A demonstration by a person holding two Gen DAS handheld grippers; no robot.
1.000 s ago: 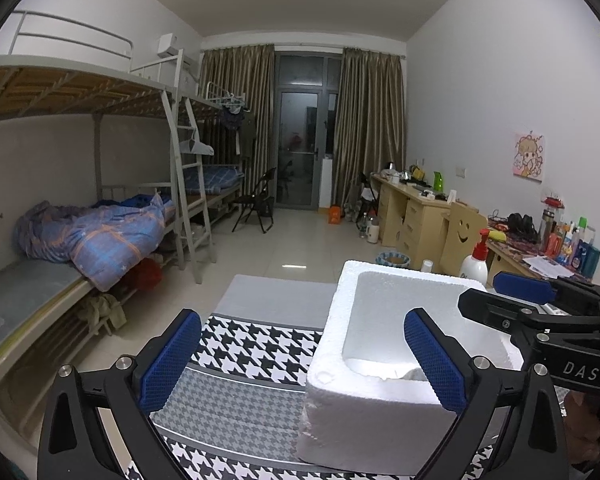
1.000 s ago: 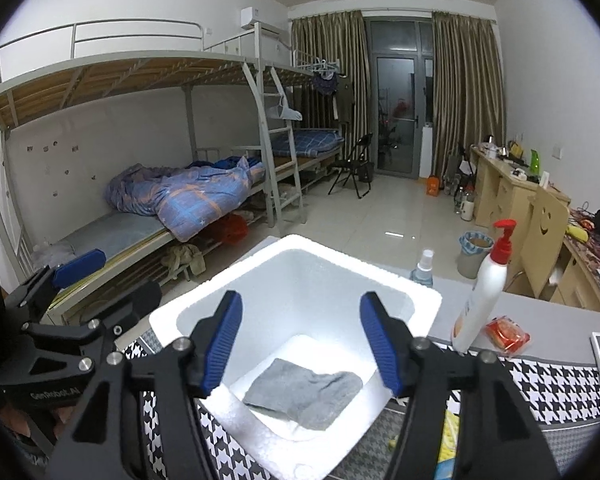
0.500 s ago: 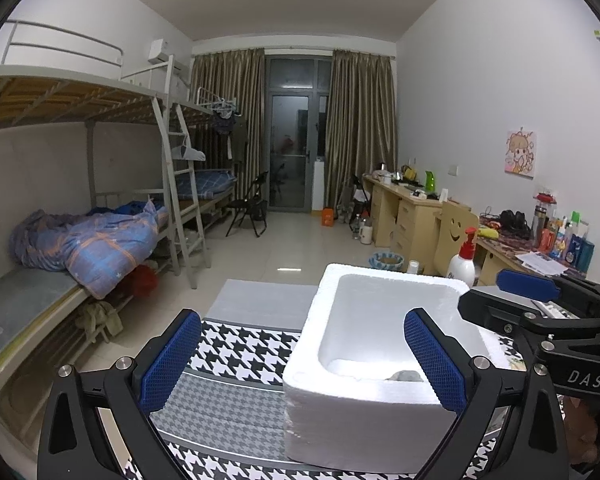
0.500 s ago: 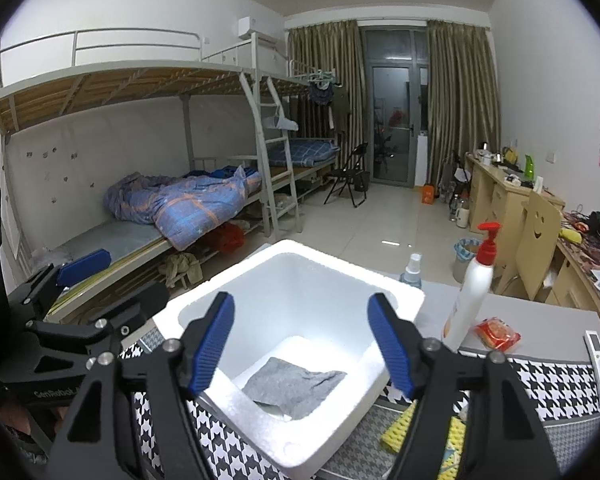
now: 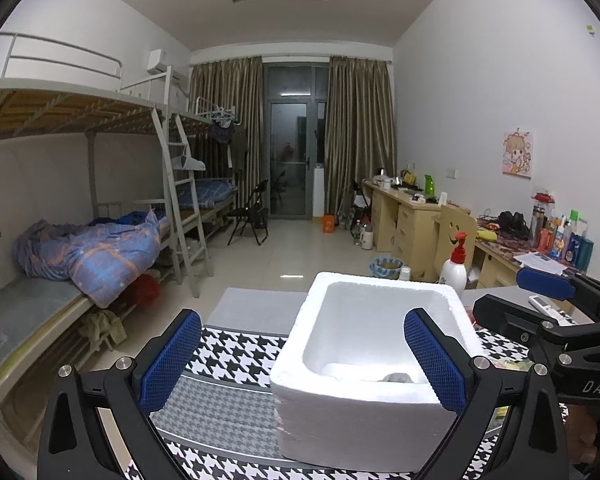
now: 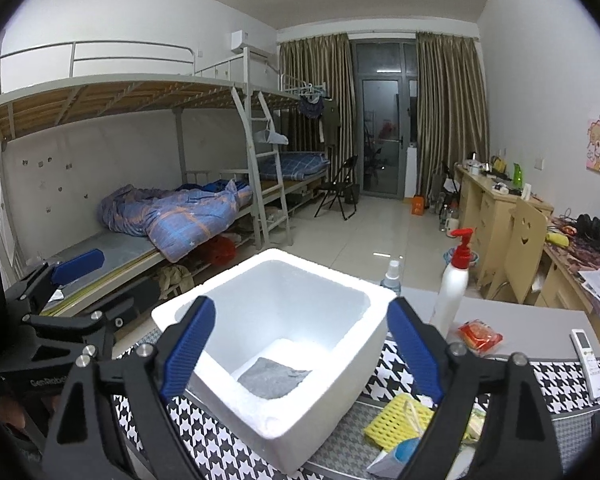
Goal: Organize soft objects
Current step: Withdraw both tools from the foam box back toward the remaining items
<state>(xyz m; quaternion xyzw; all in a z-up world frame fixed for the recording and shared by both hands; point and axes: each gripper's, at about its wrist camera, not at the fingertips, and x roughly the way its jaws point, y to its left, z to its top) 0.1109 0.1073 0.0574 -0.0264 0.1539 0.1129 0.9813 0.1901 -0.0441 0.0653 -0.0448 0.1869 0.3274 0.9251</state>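
On the near table, a black-and-white houndstooth cloth (image 6: 560, 384) covers the surface, and a white rectangular foam box (image 6: 300, 412) stands open on it, the largest thing there. Both grippers hover just before the box, near its front edge. The left gripper (image 5: 300, 360) has its blue-padded fingers (image 5: 172, 356) spread wide with nothing between them, the right finger overlapping the box's near right corner in the left wrist view. The right gripper (image 6: 300, 344) is likewise spread wide and empty, its fingers framing the box's opening from the near side. To the right of the box stands a tall white pump bottle with a red nozzle (image 6: 454, 284), upright, with a small clear spray bottle (image 6: 391, 276) beyond the box's far right corner. A flat grey cloth (image 6: 274, 376) lies on the floor of the box toward its near side. A yellow perforated sponge (image 6: 400, 420) lies on the table just right of the box, and a small red packet (image 6: 480, 336) sits farther right, beside a white remote control (image 6: 586, 354).
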